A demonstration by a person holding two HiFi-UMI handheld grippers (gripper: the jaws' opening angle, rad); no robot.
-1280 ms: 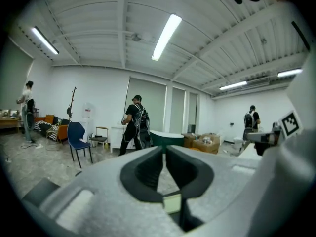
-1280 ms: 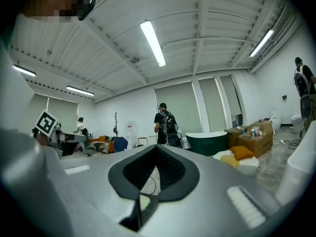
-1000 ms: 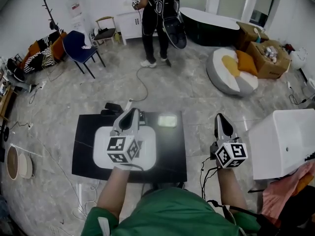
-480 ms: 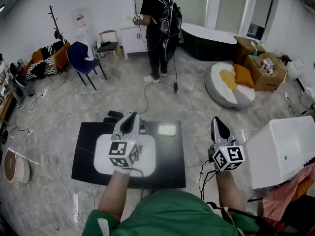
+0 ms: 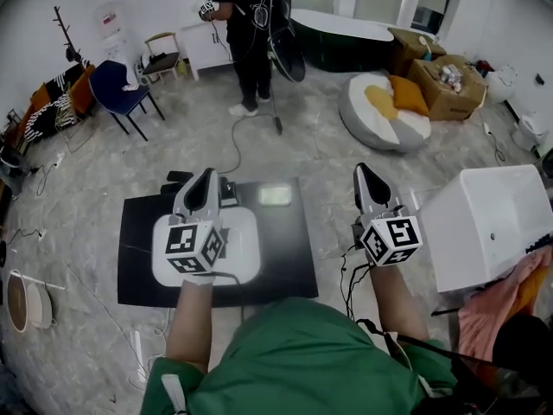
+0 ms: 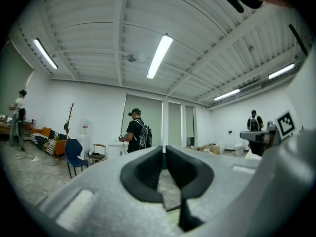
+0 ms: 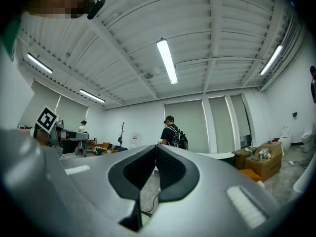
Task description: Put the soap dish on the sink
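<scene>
**At the desk's far edge: soap dish lies alone, both tools clenched and empty**

Near the far edge of the low black rectangular desk (image 5: 289,271), a little right of its middle, lies the small pale rectangular soap dish (image 5: 276,195). It rests flat on the dark top, with nothing touching it. A white rounded-rectangular basin (image 5: 246,253) takes up the desk's left half, just beside the dish but apart from it.

The left gripper (image 5: 206,175) is held above the basin, and its tip reaches out toward the desk's far edge, left of the soap dish. In the left gripper view its jaws (image 6: 164,149) are pressed together at the tips with nothing between them.

The right gripper (image 5: 361,169) is held off the desk's right edge, above the grey floor, between the desk and a large white box-shaped fixture (image 5: 492,223) that stands well to the right. In the right gripper view this tool (image 7: 156,148) is likewise clenched, with the black pads meeting and nothing held.

Both grippers point away from the wearer, toward the far side of the room. A person in black clothes with a backpack (image 5: 246,24) stands there. A blue chair (image 5: 112,85) stands to the left, and a round grey floor cushion with a yellow pillow (image 5: 384,111) lies to the right. Beyond it stand open cardboard boxes (image 5: 441,80).
</scene>
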